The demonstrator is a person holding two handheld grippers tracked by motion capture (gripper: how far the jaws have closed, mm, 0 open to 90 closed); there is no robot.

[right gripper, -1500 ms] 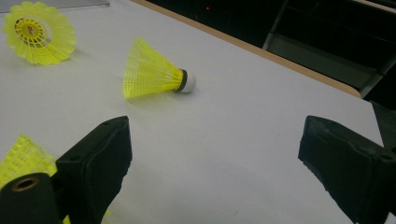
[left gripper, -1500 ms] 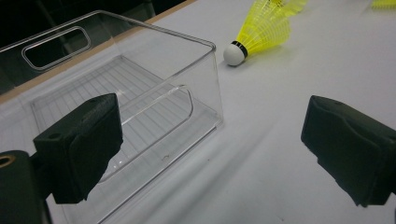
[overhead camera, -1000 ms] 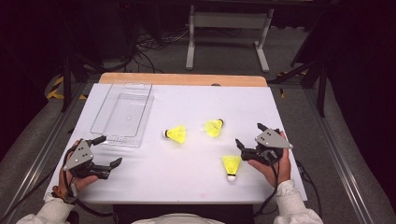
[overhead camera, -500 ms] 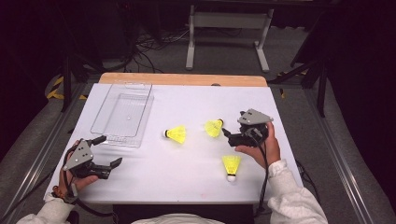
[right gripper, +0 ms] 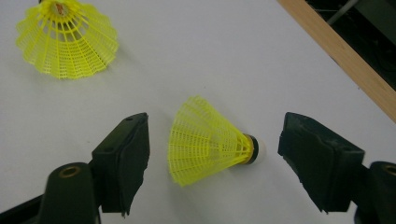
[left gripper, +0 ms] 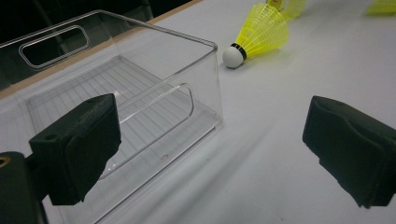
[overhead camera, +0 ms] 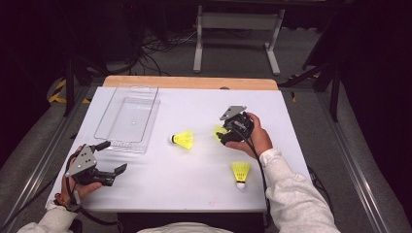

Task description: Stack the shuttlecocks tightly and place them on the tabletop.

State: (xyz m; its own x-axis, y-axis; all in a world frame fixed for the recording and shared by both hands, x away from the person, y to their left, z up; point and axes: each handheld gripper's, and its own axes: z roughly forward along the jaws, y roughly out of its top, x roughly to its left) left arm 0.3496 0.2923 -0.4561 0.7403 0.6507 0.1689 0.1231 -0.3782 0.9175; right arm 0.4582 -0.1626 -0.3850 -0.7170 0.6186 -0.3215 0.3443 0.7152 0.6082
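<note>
Three yellow shuttlecocks lie on the white table (overhead camera: 194, 194). One shuttlecock (right gripper: 210, 147) lies on its side between the jaws of my right gripper (right gripper: 215, 151), cork toward the right jaw. The jaws have just been closing, but both pads stand clear of it, so the gripper is open. From above, the right gripper (overhead camera: 222, 135) covers most of that shuttlecock (overhead camera: 217, 130). A second shuttlecock (overhead camera: 183, 140) lies mid-table and a third (overhead camera: 240, 172) lies nearer the front. My left gripper (overhead camera: 111, 157) rests open and empty at the front left, facing the clear box (left gripper: 140, 88).
The clear plastic box (overhead camera: 127, 119) stands empty at the back left. A wooden strip (overhead camera: 189, 82) runs along the table's far edge. The mid-table shuttlecock (left gripper: 261, 32) lies just past the box's corner. Dark floor, cables and a metal stand lie beyond the table.
The right hand has moved left and away from the front edge, from beside the front shuttlecock to the far one, which now lies between its jaws. The left gripper has stayed put.
</note>
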